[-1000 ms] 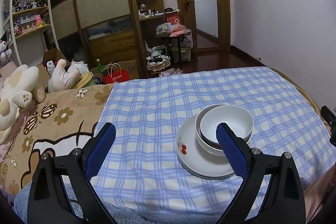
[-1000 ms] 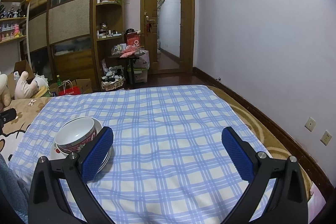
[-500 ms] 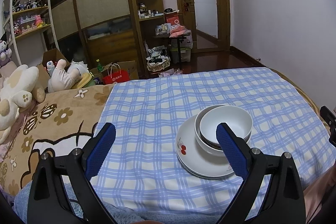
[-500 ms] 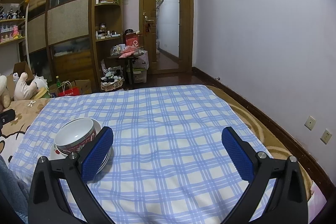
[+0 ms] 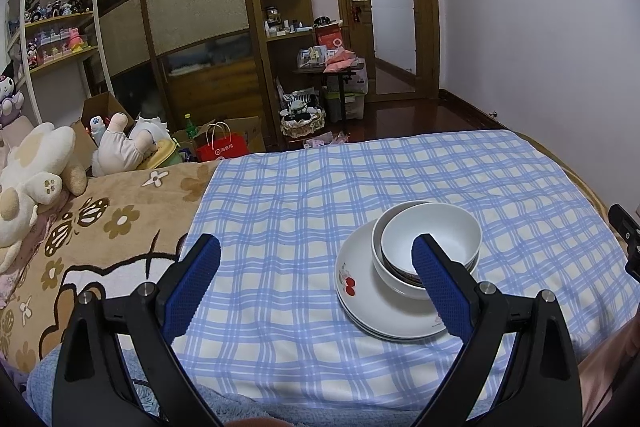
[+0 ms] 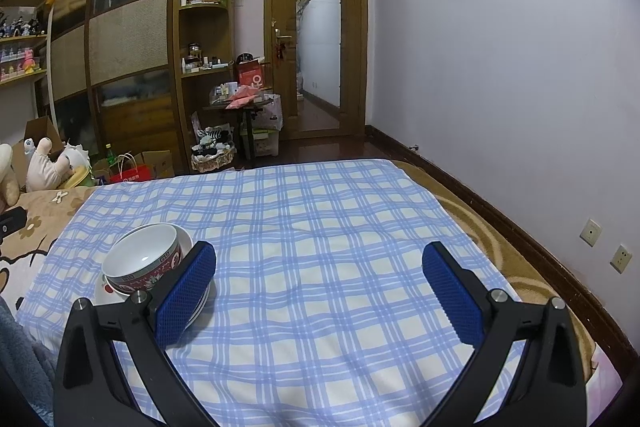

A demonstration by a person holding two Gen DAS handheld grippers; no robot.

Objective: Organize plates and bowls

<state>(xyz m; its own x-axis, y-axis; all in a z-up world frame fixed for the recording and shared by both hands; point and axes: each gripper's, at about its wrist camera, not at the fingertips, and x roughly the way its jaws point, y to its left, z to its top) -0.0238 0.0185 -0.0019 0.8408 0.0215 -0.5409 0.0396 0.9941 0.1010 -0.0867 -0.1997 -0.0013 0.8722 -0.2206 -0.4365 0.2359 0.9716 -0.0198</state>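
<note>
The left gripper (image 5: 316,267) hangs wide apart, holding nothing, as does the right gripper (image 6: 320,277). Between them, two nested bowls (image 5: 430,241) sit on stacked plates (image 5: 360,291) on the blue checked cloth (image 5: 300,203).

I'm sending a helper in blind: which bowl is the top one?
On the blue checked cloth sits a white plate with a cherry print. The top bowl nests in a plain white bowl; only it has a red patterned outside.
</note>
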